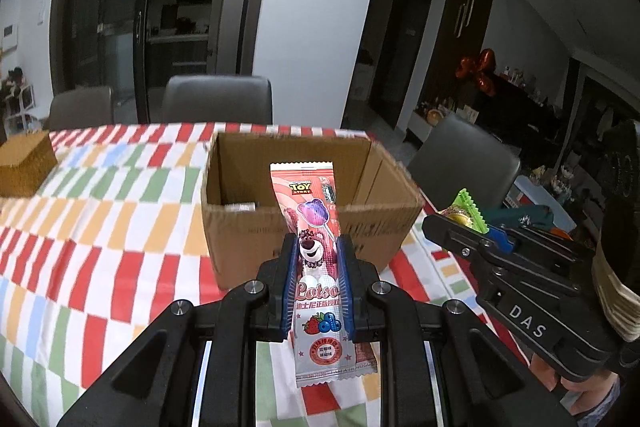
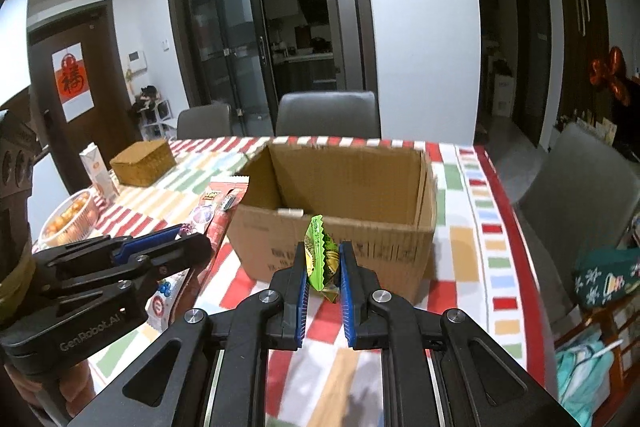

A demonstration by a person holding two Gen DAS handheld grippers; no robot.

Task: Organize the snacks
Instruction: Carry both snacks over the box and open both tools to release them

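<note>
long pink lotso lollipop packet

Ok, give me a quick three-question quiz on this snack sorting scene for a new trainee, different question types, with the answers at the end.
1. True or false: the left gripper holds a long pink lollipop packet between its fingers.
2. Multiple choice: what does the right gripper hold? A) a juice carton B) a green snack packet C) nothing
3. Fill in: both grippers point toward an open ____ on the checked tablecloth.

Key
1. True; it is the Lotso Toy Story packet.
2. B
3. cardboard box, with something small and pale showing inside near its front wall.
</note>
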